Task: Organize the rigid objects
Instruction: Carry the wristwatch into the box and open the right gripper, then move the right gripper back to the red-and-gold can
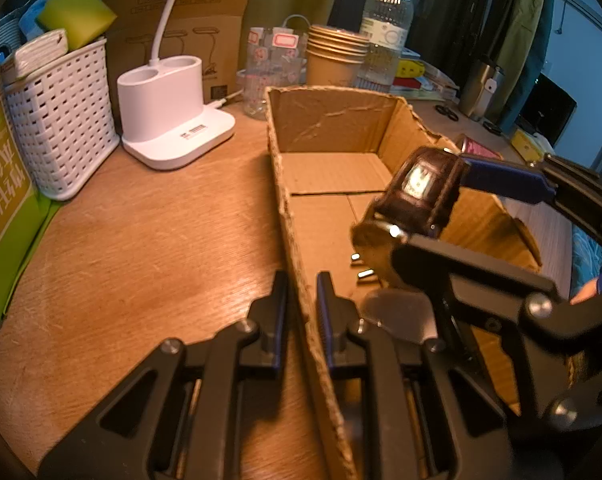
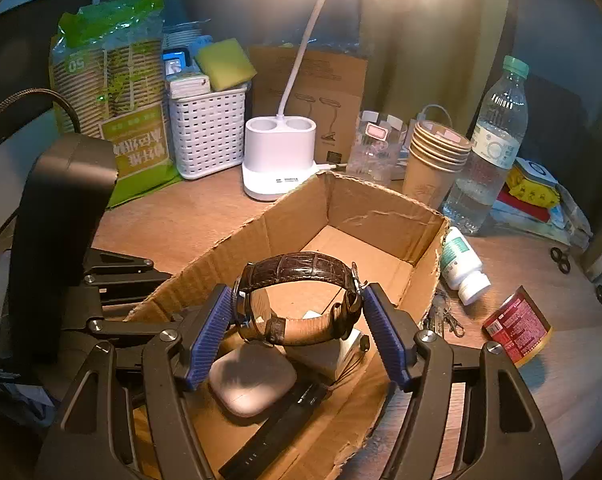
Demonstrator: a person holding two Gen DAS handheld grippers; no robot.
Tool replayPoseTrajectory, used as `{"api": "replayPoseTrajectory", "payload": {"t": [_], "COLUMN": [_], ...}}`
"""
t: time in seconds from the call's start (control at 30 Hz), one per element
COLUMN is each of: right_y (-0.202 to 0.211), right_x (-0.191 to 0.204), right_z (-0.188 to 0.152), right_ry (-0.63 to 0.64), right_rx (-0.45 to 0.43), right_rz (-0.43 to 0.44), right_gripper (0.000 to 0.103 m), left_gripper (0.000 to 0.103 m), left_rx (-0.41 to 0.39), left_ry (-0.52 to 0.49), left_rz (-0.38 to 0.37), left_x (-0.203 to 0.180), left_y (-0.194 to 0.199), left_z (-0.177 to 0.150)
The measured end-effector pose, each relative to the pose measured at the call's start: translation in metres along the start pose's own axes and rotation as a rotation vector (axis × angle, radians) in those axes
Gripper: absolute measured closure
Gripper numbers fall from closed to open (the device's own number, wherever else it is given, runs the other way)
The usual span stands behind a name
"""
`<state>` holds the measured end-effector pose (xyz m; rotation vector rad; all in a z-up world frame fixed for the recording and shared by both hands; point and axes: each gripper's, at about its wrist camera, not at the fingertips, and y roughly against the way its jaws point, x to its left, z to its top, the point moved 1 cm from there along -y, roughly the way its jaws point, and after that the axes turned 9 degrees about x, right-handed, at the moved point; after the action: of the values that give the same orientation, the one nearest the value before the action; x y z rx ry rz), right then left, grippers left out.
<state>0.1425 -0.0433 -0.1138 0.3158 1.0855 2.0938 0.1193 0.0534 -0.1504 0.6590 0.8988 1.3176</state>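
Left hand-held gripper point(image 1: 301, 312): blue-padded fingers pressed together on the near left wall of the open brown cardboard box point(image 1: 329, 120), one finger outside, one inside. The box stands on the wooden table point(image 1: 161, 240).

Right hand-held gripper point(image 2: 299, 332): jaws spread wide, with the dark brown leather wristwatch point(image 2: 301, 296) between the ribbed blue pads point(image 2: 211, 336). The strap is buckled into a loop with a tan lining. Watch sits above the box interior, at its near end. The left pad meets the watch case; the right pad is at the strap's edge, and actual contact there cannot be confirmed. In the left wrist view the same watch point(image 1: 417, 188) hangs over the right part of the box, its face lit.

Box floor, near end: rounded pale pink case point(image 2: 249, 380), flat black bar-shaped object point(image 2: 277, 428), small white item partly hidden under the watch.

Table right of box: white pill bottle with green label point(image 2: 461, 264) lying on its side, red tin can point(image 2: 517, 326), keys point(image 2: 445, 316).

Far side: white desk lamp base point(image 2: 279, 160), white woven plastic basket point(image 2: 207, 132), stack of brown paper cups point(image 2: 435, 160), clear water bottle point(image 2: 489, 148).
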Motion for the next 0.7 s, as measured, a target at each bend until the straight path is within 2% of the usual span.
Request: {"api": "replayPoseTrajectory", "payload": {"t": [0.17,0.7], "right_y": [0.010,0.014], "right_x": [-0.003,-0.026], "right_z": [0.002,-0.003], "right_ry": [-0.019,-0.089], "right_rx": [-0.040,-0.062], "right_rz": [0.018,0.002], "right_gripper": [0.023,0.023], "left_gripper": [0.088,0.087], "left_rx": [0.002,0.001], "left_ry": [0.002,0.001], "left_rz": [0.003,0.002], "left_x": [0.000,0.001], "left_y": [0.000,-0.001], "left_z": [0.000,-0.001]}}
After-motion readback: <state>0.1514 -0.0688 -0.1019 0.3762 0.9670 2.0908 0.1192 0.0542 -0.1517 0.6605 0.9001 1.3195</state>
